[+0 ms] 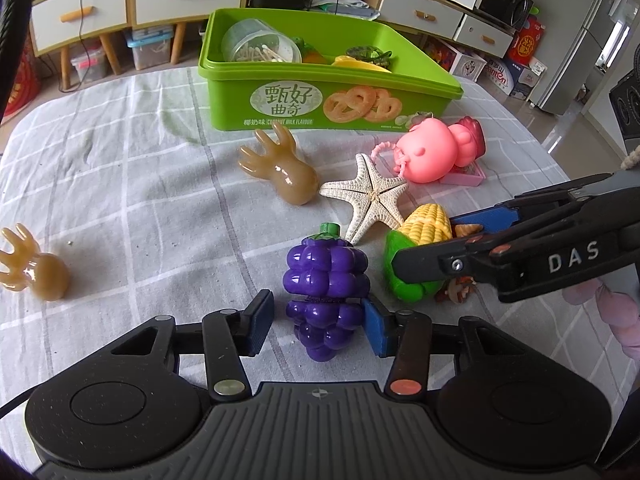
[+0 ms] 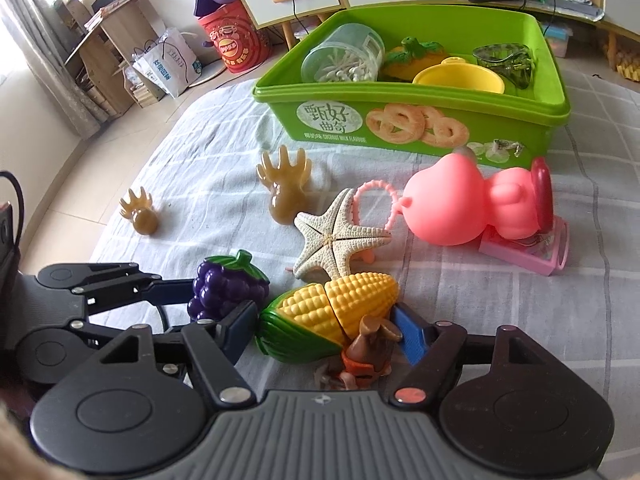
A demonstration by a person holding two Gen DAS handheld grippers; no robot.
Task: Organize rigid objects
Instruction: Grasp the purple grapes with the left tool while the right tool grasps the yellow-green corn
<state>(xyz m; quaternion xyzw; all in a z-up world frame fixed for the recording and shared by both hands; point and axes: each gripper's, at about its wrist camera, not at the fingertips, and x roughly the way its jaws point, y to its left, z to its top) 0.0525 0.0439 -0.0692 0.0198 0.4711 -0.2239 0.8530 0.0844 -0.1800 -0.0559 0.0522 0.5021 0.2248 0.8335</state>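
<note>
My left gripper [image 1: 318, 326] is open with its fingers on either side of the purple grape toy [image 1: 325, 288], the right pad touching it; the grapes lie on the cloth. My right gripper [image 2: 326, 330] is open around the toy corn [image 2: 328, 326], with a small brown figurine [image 2: 370, 350] beside its right finger. The right gripper also shows in the left wrist view [image 1: 472, 240], around the corn [image 1: 420, 248]. The green biscuit box [image 1: 280, 76] stands at the back, holding a clear jar [image 1: 260, 42], a yellow cup [image 2: 458, 76] and other items.
On the checked cloth lie a white starfish [image 1: 370, 196], a pink pig toy [image 1: 434, 148] on a small pink case [image 2: 528, 250], and two amber hand-shaped toys [image 1: 280, 168] [image 1: 34, 264]. Cabinets and boxes stand beyond the table.
</note>
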